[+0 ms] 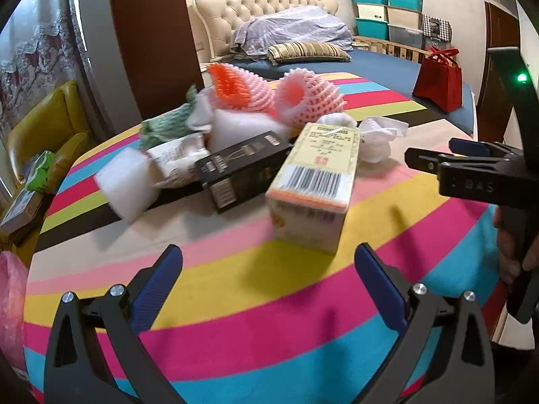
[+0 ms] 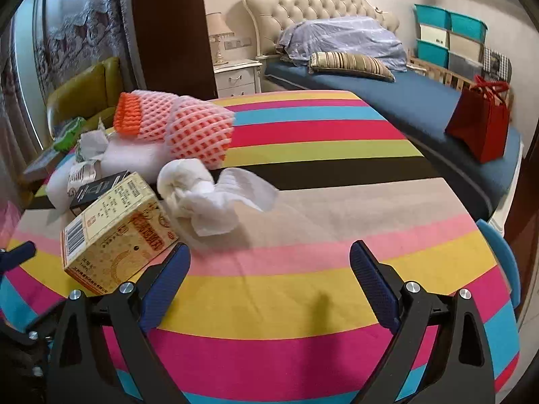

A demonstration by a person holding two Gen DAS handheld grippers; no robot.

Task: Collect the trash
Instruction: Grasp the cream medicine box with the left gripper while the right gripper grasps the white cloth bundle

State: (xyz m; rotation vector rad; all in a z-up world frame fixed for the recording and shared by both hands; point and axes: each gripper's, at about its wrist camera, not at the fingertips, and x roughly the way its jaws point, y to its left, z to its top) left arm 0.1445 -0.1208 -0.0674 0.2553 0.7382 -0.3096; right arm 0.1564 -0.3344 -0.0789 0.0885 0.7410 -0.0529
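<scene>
Honestly, with my left claw point(image 1: 267, 289) and right claw point(image 2: 269, 284) both wide and empty, I fear nudging the yellow carton point(image 1: 313, 181), tilted just beyond the left claw, off the striped table point(image 1: 303, 336).

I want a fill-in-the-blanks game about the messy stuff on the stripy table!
1. Both the left gripper and the right gripper are ____ and hold nothing.
2. The yellow box has a black-and-white ____ printed on its end.
3. The red bag stands on the ____.
4. The foam fruit nets are pink and ____.

Missing words: open; barcode; bed; orange
</scene>
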